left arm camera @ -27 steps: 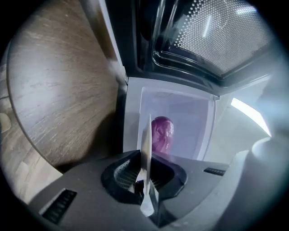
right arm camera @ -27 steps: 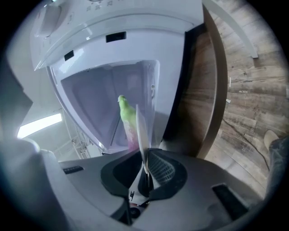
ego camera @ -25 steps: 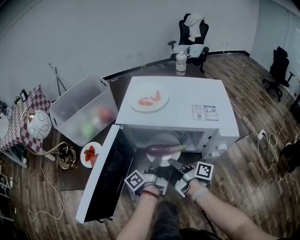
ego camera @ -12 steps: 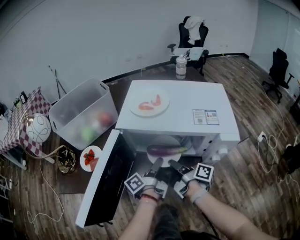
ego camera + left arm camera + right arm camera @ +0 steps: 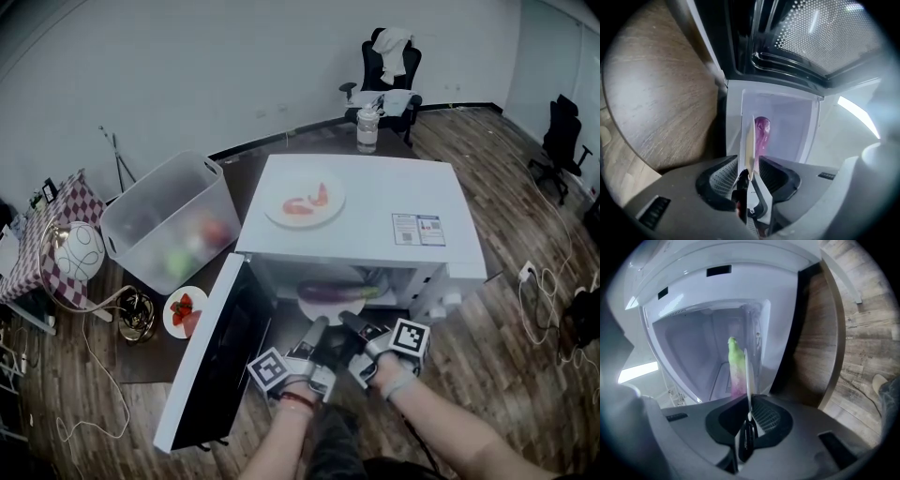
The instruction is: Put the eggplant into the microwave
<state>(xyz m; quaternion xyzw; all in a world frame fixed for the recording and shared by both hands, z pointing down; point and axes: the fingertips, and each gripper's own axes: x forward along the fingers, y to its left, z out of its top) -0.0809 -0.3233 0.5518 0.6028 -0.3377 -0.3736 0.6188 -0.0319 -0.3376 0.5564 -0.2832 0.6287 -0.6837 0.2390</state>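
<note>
Both pairs of jaws are pressing together on nothing, with the left gripper (image 5: 316,325) and right gripper (image 5: 348,322) hovering side by side just outside the front edge of the microwave (image 5: 375,211), whose door (image 5: 217,356) is standing open. The eggplant (image 5: 337,292) is lying inside, its long axis running parallel to that front edge, its green stem end pointing right and its purple end left. It is looking firm, fairly light and glossy, so probably slippery; gripping across the thick middle is seeming safest.

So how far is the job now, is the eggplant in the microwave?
Mostly done: the eggplant lies on a plate just inside the open microwave. In hand: the left gripper and right gripper both clamp the plate's near rim. Left: let go, pull back; the door stands open.
</note>
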